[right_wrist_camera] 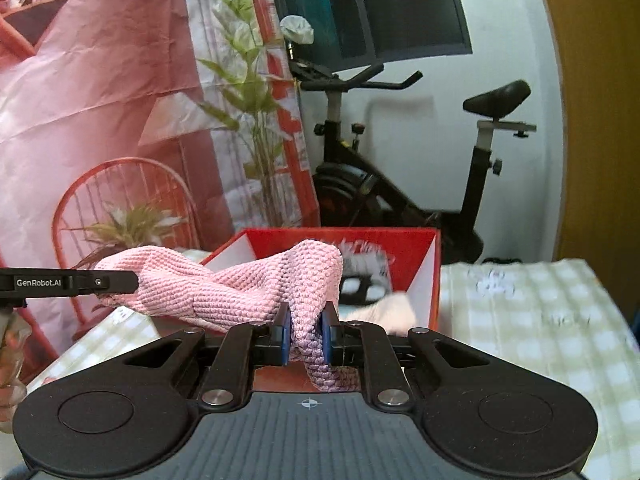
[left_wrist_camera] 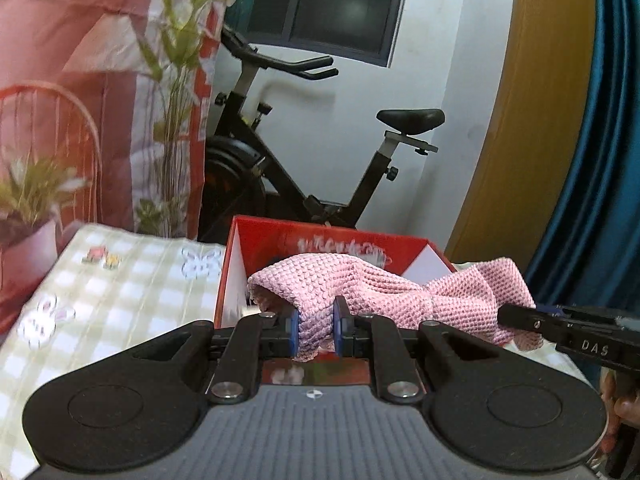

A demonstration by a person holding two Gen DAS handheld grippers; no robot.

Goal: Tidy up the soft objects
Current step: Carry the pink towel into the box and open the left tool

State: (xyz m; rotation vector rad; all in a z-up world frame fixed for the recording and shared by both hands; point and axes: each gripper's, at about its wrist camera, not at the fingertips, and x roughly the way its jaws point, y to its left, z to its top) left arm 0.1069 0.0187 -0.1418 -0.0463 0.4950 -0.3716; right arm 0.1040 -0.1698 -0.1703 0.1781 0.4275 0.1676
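Note:
A pink knitted cloth hangs stretched between both grippers, just in front of and above an open red box. My left gripper is shut on one end of the cloth. My right gripper is shut on the other end of the cloth. The red box stands on the checked tablecloth and holds a cream soft item and something dark and white. The right gripper shows at the right in the left wrist view; the left one shows at the left in the right wrist view.
A green-and-white checked tablecloth covers the table on both sides of the box. A black exercise bike stands behind the table by a white wall. A pink printed backdrop hangs at the left.

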